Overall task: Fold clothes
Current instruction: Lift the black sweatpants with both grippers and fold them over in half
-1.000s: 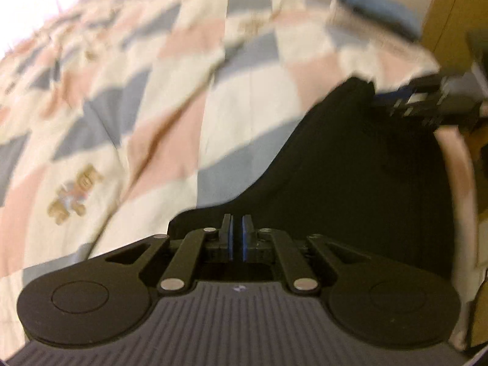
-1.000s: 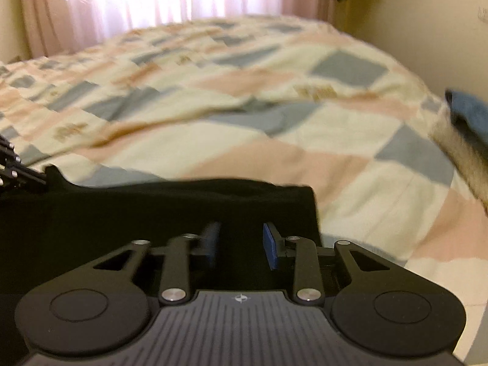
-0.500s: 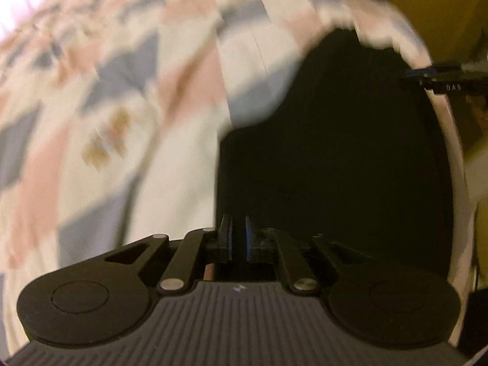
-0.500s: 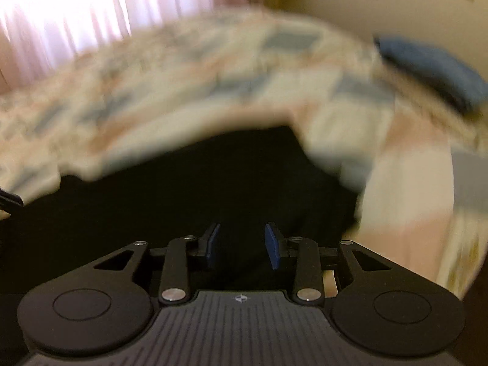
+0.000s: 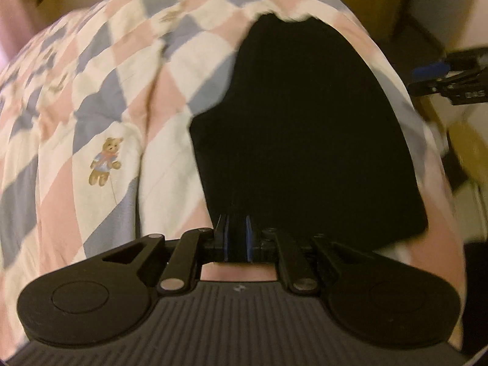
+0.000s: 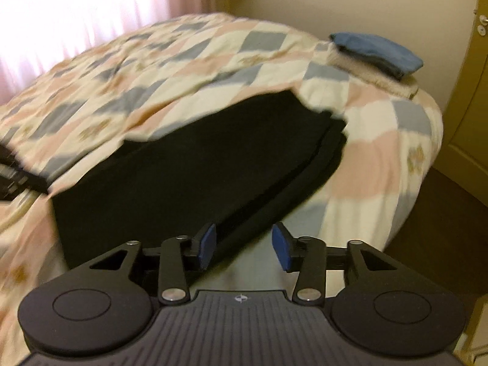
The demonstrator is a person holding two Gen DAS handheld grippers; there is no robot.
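Observation:
A black garment point(image 5: 305, 122) lies folded flat on the checked quilt point(image 5: 106, 97), near the bed's corner. My left gripper point(image 5: 237, 238) sits at the garment's near edge, its pads close together with black cloth pinched between them. In the right wrist view the same garment point(image 6: 198, 158) shows a layered folded edge along its right side. My right gripper point(image 6: 244, 247) hangs open over that edge, holding nothing. The right gripper point(image 5: 427, 73) also shows in the left wrist view, beyond the bed's side. The left gripper point(image 6: 12, 177) shows at the left border of the right wrist view.
A folded blue item point(image 6: 378, 52) rests on a cream pile at the bed's far corner. The quilt point(image 6: 137, 70) spreads back toward a bright pink curtain point(image 6: 76, 9). A wooden door point(image 6: 469, 91) and dark floor point(image 6: 442, 213) lie past the bed's edge.
Both cameras have swung round and the garment has settled flat on the quilt. The right gripper's fingers have spread a little wider. The left pads stand slightly further apart.

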